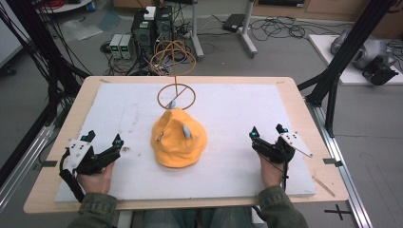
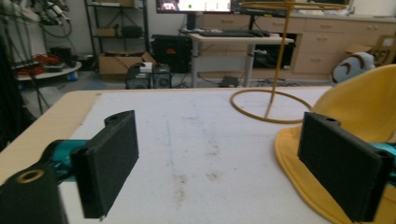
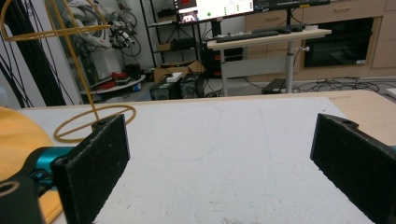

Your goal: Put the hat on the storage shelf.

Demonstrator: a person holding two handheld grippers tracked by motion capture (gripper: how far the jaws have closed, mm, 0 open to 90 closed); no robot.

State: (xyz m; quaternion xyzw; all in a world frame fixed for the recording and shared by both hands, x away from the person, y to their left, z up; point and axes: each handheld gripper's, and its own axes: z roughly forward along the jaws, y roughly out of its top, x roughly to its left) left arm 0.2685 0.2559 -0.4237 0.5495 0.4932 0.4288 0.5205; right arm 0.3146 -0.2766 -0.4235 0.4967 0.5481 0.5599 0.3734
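Observation:
A yellow hat with small grey ears lies crumpled at the middle of the white board. Behind it stands an orange wire stand with a ring base and loops on top. My left gripper is open at the board's left, apart from the hat; the hat's brim lies near its right jaw. My right gripper is open at the board's right with nothing between its jaws. The hat's edge and the stand's ring base show at the left of the right gripper view.
The board lies on a wooden table. Black frame posts rise at both sides. Computers and cables clutter the floor beyond the far edge.

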